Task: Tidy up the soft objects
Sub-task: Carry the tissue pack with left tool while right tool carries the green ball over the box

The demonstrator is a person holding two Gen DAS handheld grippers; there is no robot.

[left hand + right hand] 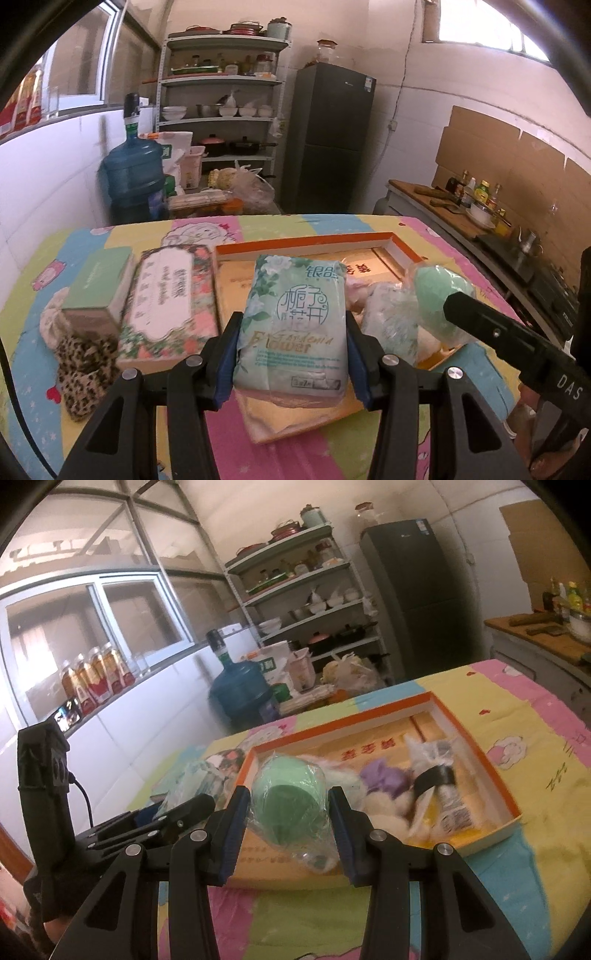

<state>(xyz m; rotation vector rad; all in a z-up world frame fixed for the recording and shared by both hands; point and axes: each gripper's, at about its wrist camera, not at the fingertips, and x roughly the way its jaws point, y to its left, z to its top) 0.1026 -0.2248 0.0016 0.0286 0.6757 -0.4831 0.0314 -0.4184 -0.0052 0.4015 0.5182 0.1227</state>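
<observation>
Transport step: left gripper clamps tissue pack, right gripper clamps wrapped green ball; next, probably placing both in orange tray.

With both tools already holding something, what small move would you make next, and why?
Probably lower the left tool so its tissue pack settles into the orange-rimmed box; the pack already hangs over the box, beside the right tool's wrapped green item.

glossy plastic-wrapped tissue pack, crinkly clear film on green sponge, printed cloth table cover
</observation>
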